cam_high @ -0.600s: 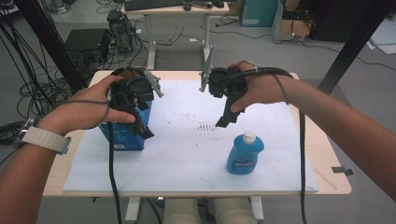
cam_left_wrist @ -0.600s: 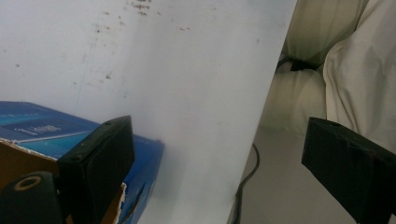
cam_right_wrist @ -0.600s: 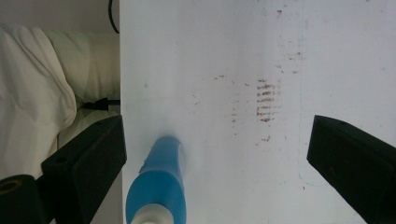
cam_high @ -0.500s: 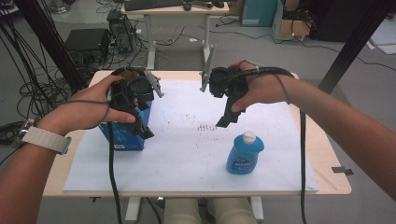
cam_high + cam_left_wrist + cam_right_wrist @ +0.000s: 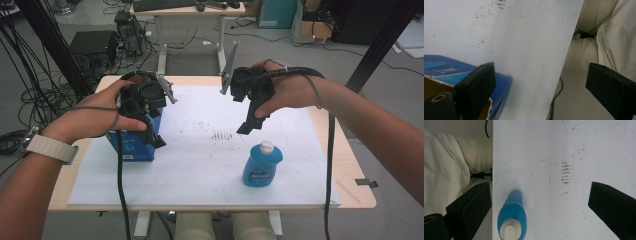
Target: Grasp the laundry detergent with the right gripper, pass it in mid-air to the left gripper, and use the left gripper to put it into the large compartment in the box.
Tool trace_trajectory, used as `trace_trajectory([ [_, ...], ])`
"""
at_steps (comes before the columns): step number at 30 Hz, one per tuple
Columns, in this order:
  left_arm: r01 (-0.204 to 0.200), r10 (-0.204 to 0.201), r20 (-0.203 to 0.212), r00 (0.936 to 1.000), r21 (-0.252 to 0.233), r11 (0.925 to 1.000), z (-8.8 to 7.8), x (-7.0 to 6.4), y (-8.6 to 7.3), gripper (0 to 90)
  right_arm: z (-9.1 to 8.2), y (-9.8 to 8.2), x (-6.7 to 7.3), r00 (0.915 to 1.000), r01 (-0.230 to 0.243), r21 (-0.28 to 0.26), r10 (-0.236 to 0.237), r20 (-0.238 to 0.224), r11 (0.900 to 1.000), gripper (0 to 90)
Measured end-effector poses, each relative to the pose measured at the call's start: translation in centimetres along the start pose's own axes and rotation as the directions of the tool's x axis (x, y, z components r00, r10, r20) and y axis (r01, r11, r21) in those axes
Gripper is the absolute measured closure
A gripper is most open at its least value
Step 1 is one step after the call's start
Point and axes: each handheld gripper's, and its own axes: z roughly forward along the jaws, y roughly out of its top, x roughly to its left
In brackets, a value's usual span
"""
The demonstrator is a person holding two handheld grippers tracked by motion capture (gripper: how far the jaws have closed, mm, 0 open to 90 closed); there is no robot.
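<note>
right hand-held gripper (image 5: 248, 125) | jaws wide, nothing held, poised above bottle (image 5: 262, 164) | left hand-held gripper (image 5: 152, 138) | open over box (image 5: 131, 147) | little changed; grasps pending

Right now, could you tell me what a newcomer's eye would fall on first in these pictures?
Probably the blue bottle with its white cap, standing upright near the front of the white sheet, just below the open right gripper that hangs above it. Next comes the blue box at the sheet's left edge, where the left gripper, jaws open, hovers over its open top.
</note>
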Motion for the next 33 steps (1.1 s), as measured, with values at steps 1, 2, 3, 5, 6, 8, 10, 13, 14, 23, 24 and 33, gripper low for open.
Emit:
trace_trajectory([
  [1,0.000,0.000,0.000,1.0000,-0.001,1.0000,0.0,0.0,0.0,9.9,0.0,0.0,0.0,1.0000,0.000,0.000,0.000,0.000,1.000,4.8],
  [2,0.001,-0.001,0.000,1.0000,0.000,1.0000,0.0,0.0,0.0,9.9,-0.1,-0.1,0.1,1.0000,-0.006,-0.005,0.006,-0.003,1.000,4.8],
  [3,0.001,-0.001,0.000,1.0000,0.000,1.0000,0.0,0.0,0.0,9.9,-0.2,-0.3,0.1,1.0000,-0.006,-0.007,0.006,-0.002,1.000,4.8],
  [5,0.002,-0.002,0.000,1.0000,-0.001,1.0000,-0.1,0.0,0.1,9.8,-0.4,-0.5,0.2,1.0000,-0.008,-0.009,0.008,-0.001,1.000,5.0],
  [6,-0.001,0.001,0.000,1.0000,-0.001,1.0000,0.0,0.0,0.2,9.9,-0.7,-0.7,0.2,1.0000,-0.007,-0.016,0.007,0.000,1.000,5.1],
  [8,0.000,0.000,0.001,1.0000,0.001,1.0000,0.0,0.0,0.2,9.8,-0.9,-0.8,0.3,0.9999,-0.012,-0.015,0.012,0.003,1.000,5.0],
  [10,-0.002,0.002,-0.001,1.0000,0.001,1.0000,0.1,0.0,0.3,9.9,-1.2,-1.1,0.4,0.9999,-0.012,-0.018,0.012,0.007,1.000,5.1],
  [13,-0.004,0.004,-0.001,1.0000,-0.002,1.0000,0.1,0.0,0.3,9.8,-1.9,-1.8,0.6,0.9998,-0.008,-0.023,0.008,0.020,1.000,5.1],
  [14,-0.002,0.002,-0.001,1.0000,-0.001,1.0000,0.2,0.0,0.4,9.8,-1.9,-1.8,0.6,0.9998,-0.008,-0.023,0.008,0.020,1.000,5.1],
  [23,-0.004,0.004,-0.001,1.0000,-0.001,1.0000,0.2,0.0,0.5,9.7,-3.2,-3.4,1.2,0.9998,0.010,-0.037,-0.009,0.015,0.999,5.1],
  [24,-0.004,0.004,0.000,1.0000,-0.001,1.0000,0.3,0.0,0.5,9.7,-3.2,-3.4,1.2,0.9998,0.010,-0.037,-0.009,0.015,0.999,5.1],
  [33,-0.006,0.006,-0.005,1.0000,-0.008,0.9999,0.3,0.0,0.7,9.7,-3.4,-5.8,1.7,1.0000,0.002,-0.076,-0.001,0.009,0.997,5.4],
])
